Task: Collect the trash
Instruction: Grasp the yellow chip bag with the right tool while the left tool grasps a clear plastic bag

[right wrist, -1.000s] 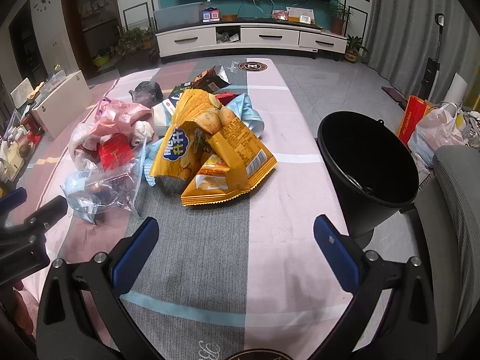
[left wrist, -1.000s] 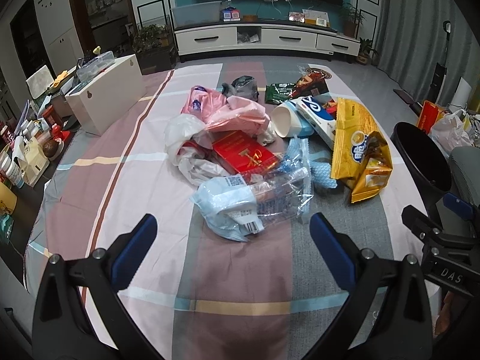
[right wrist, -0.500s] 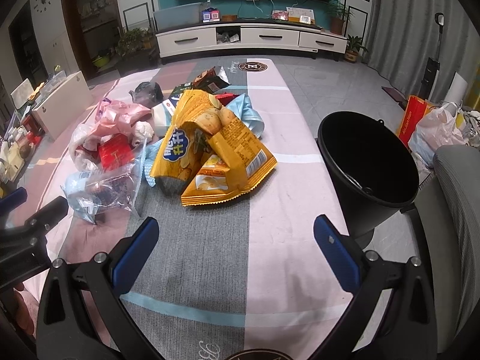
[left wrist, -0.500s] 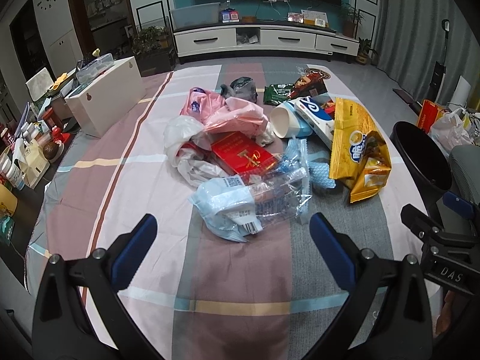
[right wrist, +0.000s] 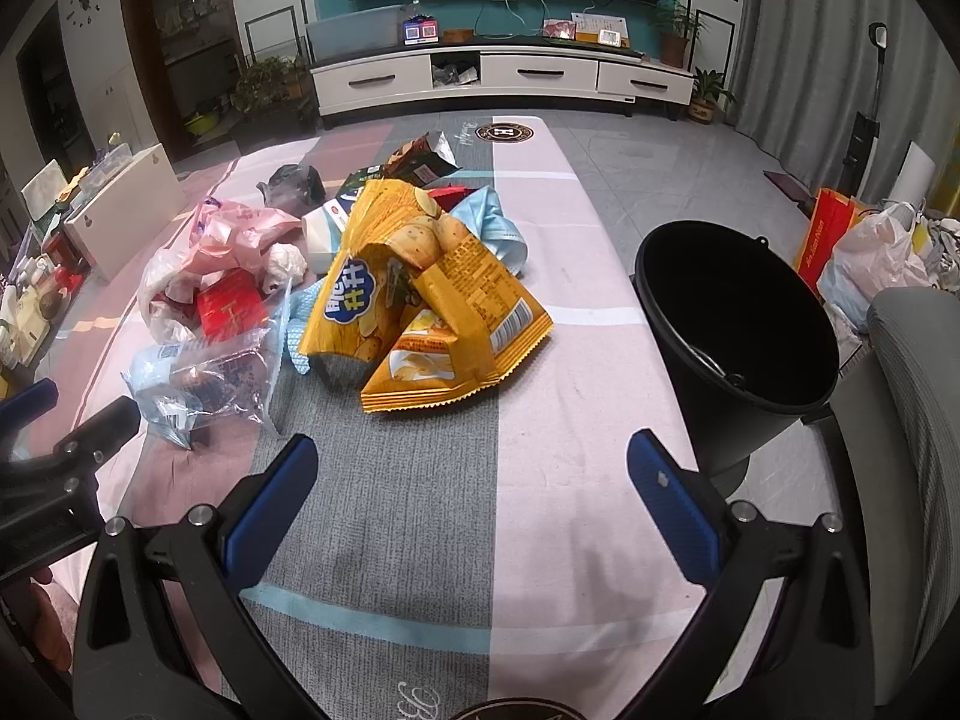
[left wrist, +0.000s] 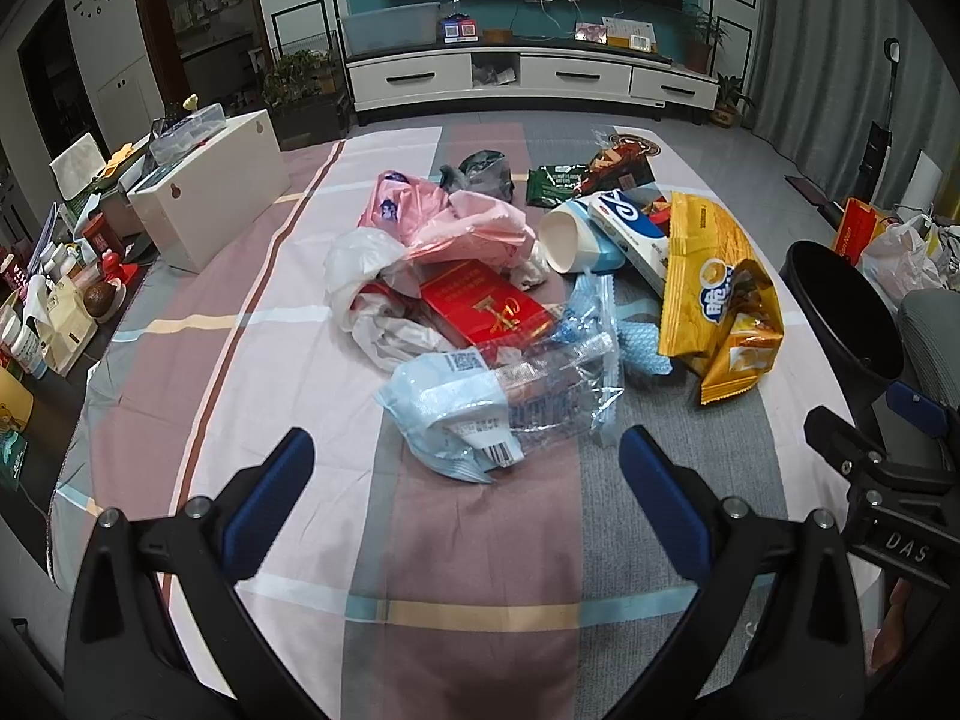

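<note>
A heap of trash lies on the striped tablecloth: a clear and light-blue plastic wrapper point(left wrist: 498, 402) nearest my left gripper, a red box point(left wrist: 486, 309), pink plastic bags point(left wrist: 456, 222), a white cup point(left wrist: 564, 237) and yellow chip bags point(left wrist: 714, 294). My left gripper point(left wrist: 465, 468) is open and empty just short of the wrapper. My right gripper point(right wrist: 468, 468) is open and empty, short of the yellow chip bags point(right wrist: 420, 294). A black bucket point(right wrist: 738, 324) stands off the table's right edge; it also shows in the left wrist view point(left wrist: 840, 312).
A white box point(left wrist: 210, 204) stands at the table's far left corner. Bottles and small items point(left wrist: 54, 306) crowd a low surface to the left. A grey chair point(right wrist: 918, 420) and shopping bags point(right wrist: 864, 252) lie right of the bucket. A TV cabinet point(right wrist: 498, 75) is beyond.
</note>
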`<state>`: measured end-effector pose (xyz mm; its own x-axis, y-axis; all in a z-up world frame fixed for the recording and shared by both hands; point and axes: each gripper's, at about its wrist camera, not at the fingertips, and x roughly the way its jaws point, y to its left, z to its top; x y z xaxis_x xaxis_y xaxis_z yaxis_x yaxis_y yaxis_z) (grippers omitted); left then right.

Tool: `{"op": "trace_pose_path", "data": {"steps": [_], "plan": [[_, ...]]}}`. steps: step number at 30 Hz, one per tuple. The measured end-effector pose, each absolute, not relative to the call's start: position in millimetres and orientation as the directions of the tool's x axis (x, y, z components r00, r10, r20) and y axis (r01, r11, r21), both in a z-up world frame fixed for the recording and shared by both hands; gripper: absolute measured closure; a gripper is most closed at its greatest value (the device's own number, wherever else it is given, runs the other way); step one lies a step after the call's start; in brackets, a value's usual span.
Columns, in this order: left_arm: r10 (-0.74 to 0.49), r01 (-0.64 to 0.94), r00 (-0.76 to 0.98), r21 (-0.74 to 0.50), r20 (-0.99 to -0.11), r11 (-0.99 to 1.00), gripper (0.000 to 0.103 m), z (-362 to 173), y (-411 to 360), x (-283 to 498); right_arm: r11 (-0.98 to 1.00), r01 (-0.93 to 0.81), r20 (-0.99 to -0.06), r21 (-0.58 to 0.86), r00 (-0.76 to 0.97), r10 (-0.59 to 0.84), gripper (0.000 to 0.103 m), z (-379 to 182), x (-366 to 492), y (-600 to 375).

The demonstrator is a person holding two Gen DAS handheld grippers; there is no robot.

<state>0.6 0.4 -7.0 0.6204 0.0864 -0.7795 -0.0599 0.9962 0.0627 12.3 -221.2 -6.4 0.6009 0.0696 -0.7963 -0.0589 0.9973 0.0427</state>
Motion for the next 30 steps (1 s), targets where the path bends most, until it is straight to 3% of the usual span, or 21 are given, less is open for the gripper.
{"op": "trace_pose_path", "data": {"steps": [5,9,11,15,21,25,28,30], "plan": [[0.036,-0.042,0.632,0.012,-0.774,0.999,0.002,-7.2,4.6,0.6,0.996,-0.067,-0.778,0.064,0.621,0.092,0.002,-4.4,11.1,-222.9],[-0.185,0.049,0.670,-0.206,-0.719,0.977,0.002,-6.0,26.5,4.2,0.989,-0.125,-0.690,0.084,0.708,0.149,0.002,3.7,5.4,-225.8],[-0.284,0.087,0.681,-0.311,-0.675,0.947,0.002,-4.5,41.8,10.8,0.986,-0.143,-0.694,0.081,0.703,0.159,0.002,4.5,11.0,-227.5],[-0.254,0.104,0.684,-0.254,-0.683,0.962,0.002,9.0,45.5,40.7,0.975,-0.189,-0.711,0.115,0.670,0.214,0.002,15.0,36.7,-234.3],[-0.348,0.157,0.640,-0.327,-0.685,0.932,0.002,3.5,55.9,70.7,0.972,-0.221,-0.724,0.080,0.657,0.209,0.003,-3.5,71.8,-229.3],[-0.335,0.191,0.576,-0.276,-0.745,0.942,0.003,-20.4,58.7,72.9,0.962,-0.257,-0.753,0.096,0.613,0.239,0.017,-32.2,78.0,-225.0],[-0.385,0.280,0.528,-0.273,-0.757,0.920,0.003,-27.9,53.4,71.6,0.956,-0.280,-0.735,0.090,0.628,0.254,0.017,-34.9,83.2,-224.0],[-0.342,0.307,0.519,-0.203,-0.784,0.930,0.003,-35.2,45.4,71.7,0.948,-0.299,-0.735,0.108,0.619,0.279,0.018,-38.1,88.0,-221.5]]}}
